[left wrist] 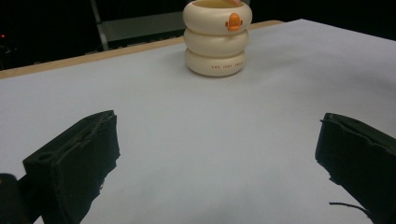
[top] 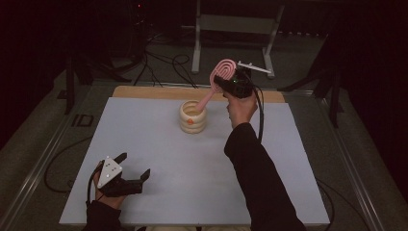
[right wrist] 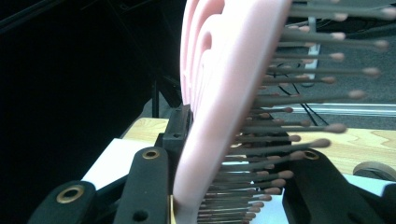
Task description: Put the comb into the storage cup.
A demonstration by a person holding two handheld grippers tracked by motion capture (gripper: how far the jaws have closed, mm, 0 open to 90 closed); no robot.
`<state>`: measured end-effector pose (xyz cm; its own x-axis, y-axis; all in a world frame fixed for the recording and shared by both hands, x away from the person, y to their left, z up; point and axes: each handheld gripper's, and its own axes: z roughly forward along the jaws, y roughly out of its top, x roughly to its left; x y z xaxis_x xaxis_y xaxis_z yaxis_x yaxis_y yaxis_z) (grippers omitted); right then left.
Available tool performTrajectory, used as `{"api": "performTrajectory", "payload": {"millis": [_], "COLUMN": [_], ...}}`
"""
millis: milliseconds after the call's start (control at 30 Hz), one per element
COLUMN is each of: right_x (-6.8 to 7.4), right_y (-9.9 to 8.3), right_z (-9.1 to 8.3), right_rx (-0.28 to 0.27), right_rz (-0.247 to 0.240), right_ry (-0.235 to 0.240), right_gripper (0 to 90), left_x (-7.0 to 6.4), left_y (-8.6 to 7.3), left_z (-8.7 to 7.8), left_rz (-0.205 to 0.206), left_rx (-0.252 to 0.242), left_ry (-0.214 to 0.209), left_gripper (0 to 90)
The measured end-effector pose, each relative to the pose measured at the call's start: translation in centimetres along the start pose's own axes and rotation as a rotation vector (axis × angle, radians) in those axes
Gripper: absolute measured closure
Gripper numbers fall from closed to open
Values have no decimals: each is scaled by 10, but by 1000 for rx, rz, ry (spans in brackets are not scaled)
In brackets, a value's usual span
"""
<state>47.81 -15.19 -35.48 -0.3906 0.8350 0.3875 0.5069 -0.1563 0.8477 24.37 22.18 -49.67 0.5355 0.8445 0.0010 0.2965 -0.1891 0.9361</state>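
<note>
The cream, three-ringed plastic holder with an orange duck beak (left wrist: 217, 37) carries a single line of small red-orange capital lettering on its lowest ring. It is too small and blurred to read with certainty; it seems to begin with "THE". No other writing is legible.

Black long sleeves are worn on both arms. The left tongs (top: 133, 166) are black, topped by a grey three-cornered plate with screws. Brass-ringed holes are seen on the black right tongs (right wrist: 224, 186), trailed by a black cable.
</note>
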Motion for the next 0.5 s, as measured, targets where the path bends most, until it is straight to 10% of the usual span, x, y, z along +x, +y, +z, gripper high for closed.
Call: {"api": "performTrajectory", "payload": {"millis": [500], "right_x": [3], "right_y": [-6], "right_z": [6], "right_rx": [10], "right_rz": [-4], "right_ry": [-4], "right_gripper": [638], "left_x": [0], "left_y": [0], "left_z": [-1], "left_rz": [1], "left_rx": [-2], "left_ry": [0], "left_gripper": [4]}}
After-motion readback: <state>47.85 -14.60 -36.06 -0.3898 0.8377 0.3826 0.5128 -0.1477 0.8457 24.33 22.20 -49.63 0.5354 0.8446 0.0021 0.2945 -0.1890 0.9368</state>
